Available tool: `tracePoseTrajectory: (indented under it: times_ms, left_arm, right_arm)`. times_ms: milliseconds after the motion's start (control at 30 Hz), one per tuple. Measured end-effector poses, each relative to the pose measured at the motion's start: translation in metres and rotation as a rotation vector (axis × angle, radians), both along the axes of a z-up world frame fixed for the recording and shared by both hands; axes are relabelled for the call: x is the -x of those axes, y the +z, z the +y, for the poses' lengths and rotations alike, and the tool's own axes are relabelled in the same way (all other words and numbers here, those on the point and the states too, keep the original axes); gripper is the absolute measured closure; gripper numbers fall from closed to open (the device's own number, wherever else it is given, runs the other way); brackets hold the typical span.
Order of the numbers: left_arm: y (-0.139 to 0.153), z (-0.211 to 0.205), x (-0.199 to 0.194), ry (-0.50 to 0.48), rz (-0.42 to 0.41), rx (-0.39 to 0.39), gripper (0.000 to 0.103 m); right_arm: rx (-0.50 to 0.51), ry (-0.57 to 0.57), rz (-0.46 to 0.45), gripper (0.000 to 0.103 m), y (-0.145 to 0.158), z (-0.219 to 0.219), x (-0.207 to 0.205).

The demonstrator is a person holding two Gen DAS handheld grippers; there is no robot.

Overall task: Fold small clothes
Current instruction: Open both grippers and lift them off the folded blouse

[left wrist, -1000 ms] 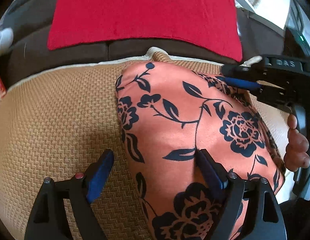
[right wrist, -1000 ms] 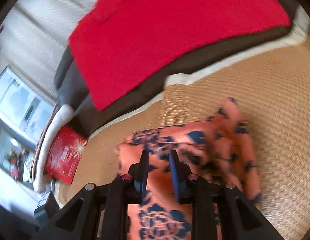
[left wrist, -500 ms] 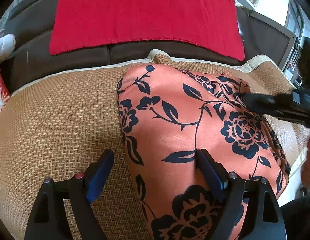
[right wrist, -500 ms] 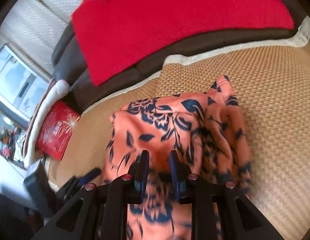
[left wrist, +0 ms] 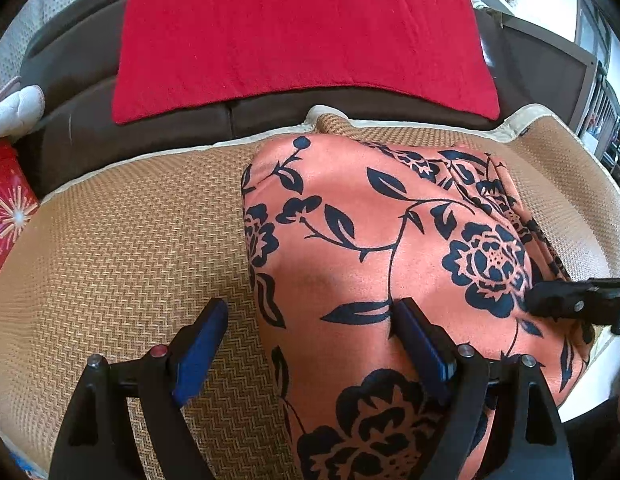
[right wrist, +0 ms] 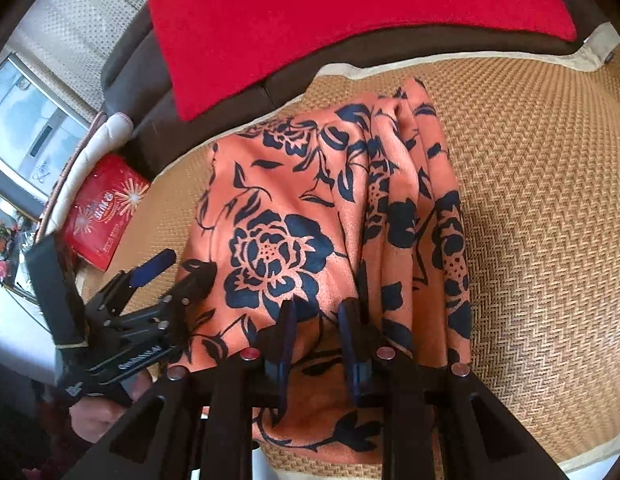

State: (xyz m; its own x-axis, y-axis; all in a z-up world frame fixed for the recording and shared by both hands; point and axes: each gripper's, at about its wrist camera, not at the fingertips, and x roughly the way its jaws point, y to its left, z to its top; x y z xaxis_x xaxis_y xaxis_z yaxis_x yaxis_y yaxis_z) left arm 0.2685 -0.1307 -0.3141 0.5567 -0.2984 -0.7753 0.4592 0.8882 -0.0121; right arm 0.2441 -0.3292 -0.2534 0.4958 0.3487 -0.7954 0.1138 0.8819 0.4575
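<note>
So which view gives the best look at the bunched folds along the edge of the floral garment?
The right wrist view: the orange floral garment shows its stacked pleats running lengthwise, unobstructed, on the woven mat. The left wrist view shows mostly the smooth top panel, with the folds squeezed at the right edge.

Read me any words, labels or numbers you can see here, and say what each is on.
Red packet: gold characters beside a starburst, too blurred to read.
Left gripper: white lettering on its black body, too small and skewed to read.
Orange cloth, red towel, woven mat: no text.
</note>
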Motion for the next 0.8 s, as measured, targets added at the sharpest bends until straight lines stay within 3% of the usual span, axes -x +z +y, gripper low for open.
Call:
tracePoseTrajectory:
  times_ms: [167, 367, 467, 567, 700, 800]
  left_arm:
    - [0.003, 0.003, 0.009, 0.021, 0.008, -0.009, 0.016]
    - [0.015, 0.015, 0.030, 0.035, -0.001, 0.004, 0.016]
    - [0.009, 0.021, 0.032, 0.035, 0.043, 0.029, 0.016]
    - [-0.003, 0.022, 0.024, 0.040, 0.106, 0.053, 0.015]
    - [-0.004, 0.028, 0.011, 0.053, 0.161, 0.111, 0.012]
    - [0.007, 0.034, 0.005, 0.047, 0.143, 0.158, 0.012]
  right_arm:
    - [0.009, -0.034, -0.038, 0.076, 0.008, -0.001, 0.015]
    - [0.035, 0.013, -0.113, 0.076, 0.022, 0.020, 0.038]
    - [0.034, 0.027, -0.024, 0.075, 0.002, 0.026, 0.031]
    - [-0.004, 0.015, -0.001, 0.076, -0.005, 0.022, 0.028]
    - [-0.051, -0.029, -0.039, 0.076, 0.003, 0.006, 0.030]
    - [-0.071, -0.093, -0.104, 0.076, 0.015, -0.020, 0.029]
